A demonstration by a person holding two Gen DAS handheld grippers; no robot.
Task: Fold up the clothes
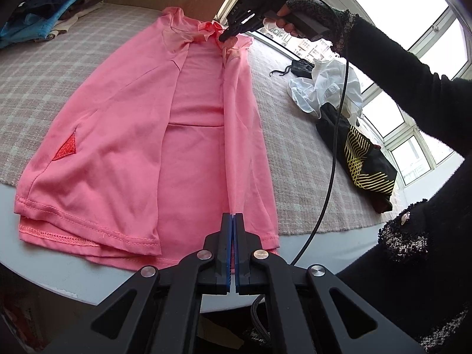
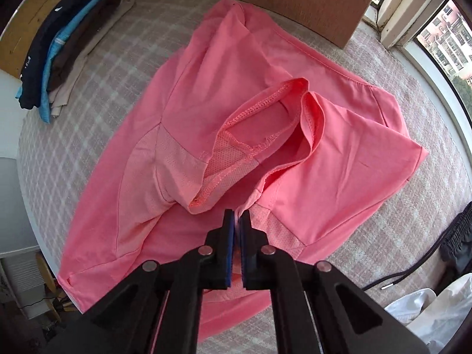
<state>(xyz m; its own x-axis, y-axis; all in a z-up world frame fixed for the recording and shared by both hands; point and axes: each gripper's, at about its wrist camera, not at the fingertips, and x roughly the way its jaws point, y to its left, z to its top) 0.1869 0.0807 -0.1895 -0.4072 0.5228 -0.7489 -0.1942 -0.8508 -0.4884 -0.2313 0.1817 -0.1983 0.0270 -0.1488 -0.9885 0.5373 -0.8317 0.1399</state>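
Note:
A pink T-shirt (image 1: 124,135) lies on the checked cloth of the table, its left side folded inward. My left gripper (image 1: 234,215) is shut on the right folded edge near the hem and holds it taut. My right gripper (image 1: 228,34) is shut on the same edge up at the shoulder, near the collar. In the right wrist view the right gripper (image 2: 237,216) pinches pink fabric beside the open collar (image 2: 265,118), and the shirt (image 2: 147,177) spreads away below it.
A stack of folded clothes (image 1: 44,8) sits at the far left, also seen in the right wrist view (image 2: 67,47). A white garment (image 1: 327,88) and a black one with yellow lines (image 1: 362,162) lie at the right. The table's front edge (image 1: 73,271) is near.

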